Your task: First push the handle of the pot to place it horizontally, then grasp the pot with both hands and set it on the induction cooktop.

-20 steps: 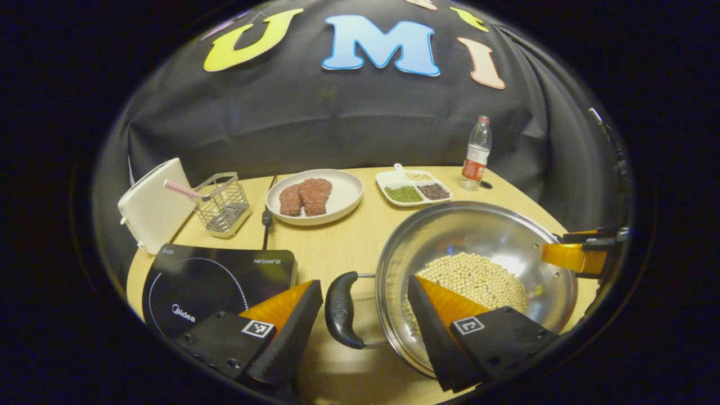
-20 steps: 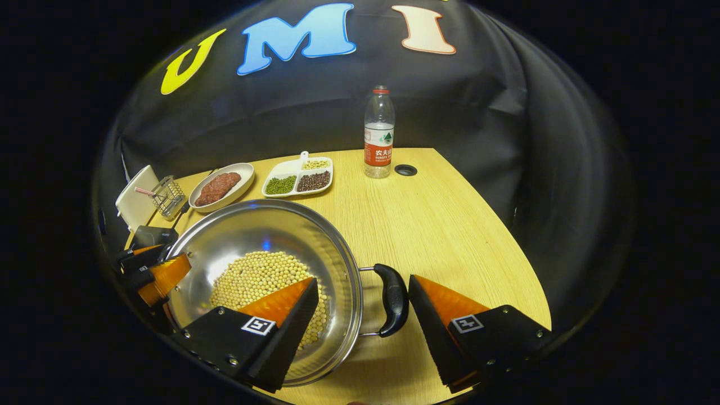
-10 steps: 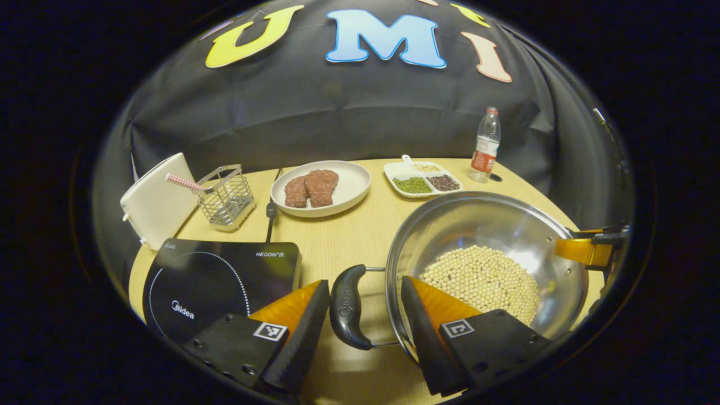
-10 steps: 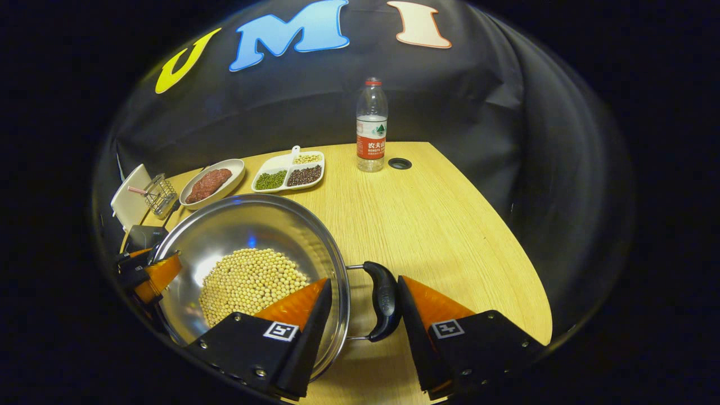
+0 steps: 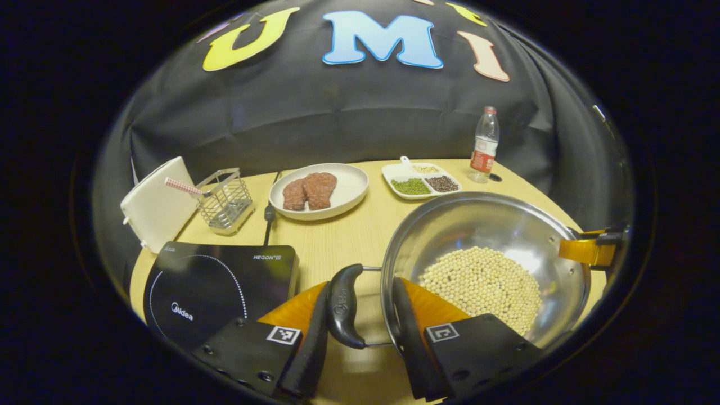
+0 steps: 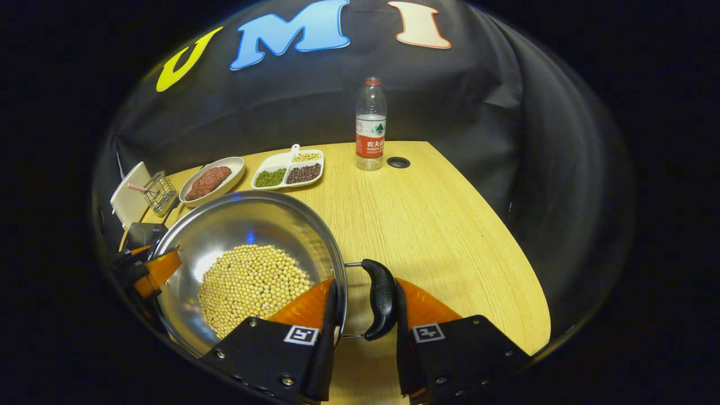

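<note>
Left gripper view: left claw [image 5: 360, 315] clamps pot [image 5: 486, 270] handle [image 5: 342, 306]; right claw [image 6: 363, 312] pinches opposite handle [image 6: 381, 298], ready for two-sided lift to cooktop [image 5: 216, 287].

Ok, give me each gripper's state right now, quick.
Left gripper: closed around the pot's left handle.
Right gripper: closed around the pot's right handle.

Silver pot [image 5: 484, 225]; black handles [image 5: 343, 306]; glossy black cooktop [image 5: 214, 281].
</note>
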A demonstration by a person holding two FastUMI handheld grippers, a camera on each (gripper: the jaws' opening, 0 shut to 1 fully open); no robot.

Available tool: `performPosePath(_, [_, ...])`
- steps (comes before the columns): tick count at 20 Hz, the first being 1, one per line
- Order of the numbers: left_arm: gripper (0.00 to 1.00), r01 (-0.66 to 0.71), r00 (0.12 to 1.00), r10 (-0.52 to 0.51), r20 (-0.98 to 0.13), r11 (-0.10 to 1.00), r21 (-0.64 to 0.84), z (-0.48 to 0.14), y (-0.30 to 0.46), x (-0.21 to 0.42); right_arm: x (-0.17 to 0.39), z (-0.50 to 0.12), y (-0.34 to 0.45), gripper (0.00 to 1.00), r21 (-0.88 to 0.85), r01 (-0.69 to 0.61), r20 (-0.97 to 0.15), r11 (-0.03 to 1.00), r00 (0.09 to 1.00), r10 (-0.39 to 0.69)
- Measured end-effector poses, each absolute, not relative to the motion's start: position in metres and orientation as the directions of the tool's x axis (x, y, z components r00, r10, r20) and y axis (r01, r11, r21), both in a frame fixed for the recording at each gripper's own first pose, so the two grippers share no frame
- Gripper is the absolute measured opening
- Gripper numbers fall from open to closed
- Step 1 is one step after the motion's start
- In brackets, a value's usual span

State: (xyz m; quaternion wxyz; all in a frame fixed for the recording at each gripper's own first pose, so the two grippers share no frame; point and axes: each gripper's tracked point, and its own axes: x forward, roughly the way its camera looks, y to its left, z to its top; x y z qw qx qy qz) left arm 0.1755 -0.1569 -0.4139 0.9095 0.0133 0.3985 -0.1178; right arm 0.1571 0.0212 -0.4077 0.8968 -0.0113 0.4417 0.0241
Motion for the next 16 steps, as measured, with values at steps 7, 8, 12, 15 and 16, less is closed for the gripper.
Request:
performPosePath(7, [0.64, 0.207, 0.692, -0.189, -0.697, 0.977, -0.059, -0.376, -0.166, 0.160, 0.150, -0.380, 0.007, 0.46, 0.024, -0.067, -0.773, 0.997, 0.632, 0.061])
performPosePath(8, [0.63, 0.207, 0.693, -0.188, -0.696, 0.977, -0.058, -0.370, -0.166, 0.156, 0.146, -0.375, 0.004, 0.46, 0.026, -0.071, -0.772, 0.997, 0.632, 0.065])
performPosePath(12, [0.63, 0.196, 0.703, -0.185, -0.686, 0.979, -0.063, -0.352, -0.158, 0.135, 0.128, -0.356, 0.001, 0.46, 0.019, -0.087, -0.766, 0.996, 0.639, 0.071])
performPosePath(15, [0.66, 0.204, 0.707, -0.196, -0.679, 0.976, -0.070, -0.341, -0.145, 0.121, 0.112, -0.342, 0.008, 0.46, 0.006, -0.079, -0.760, 0.997, 0.647, 0.056])
performPosePath(16, [0.63, 0.207, 0.710, -0.201, -0.676, 0.976, -0.073, -0.338, -0.137, 0.120, 0.107, -0.337, 0.013, 0.46, 0.005, -0.076, -0.758, 0.997, 0.650, 0.053])
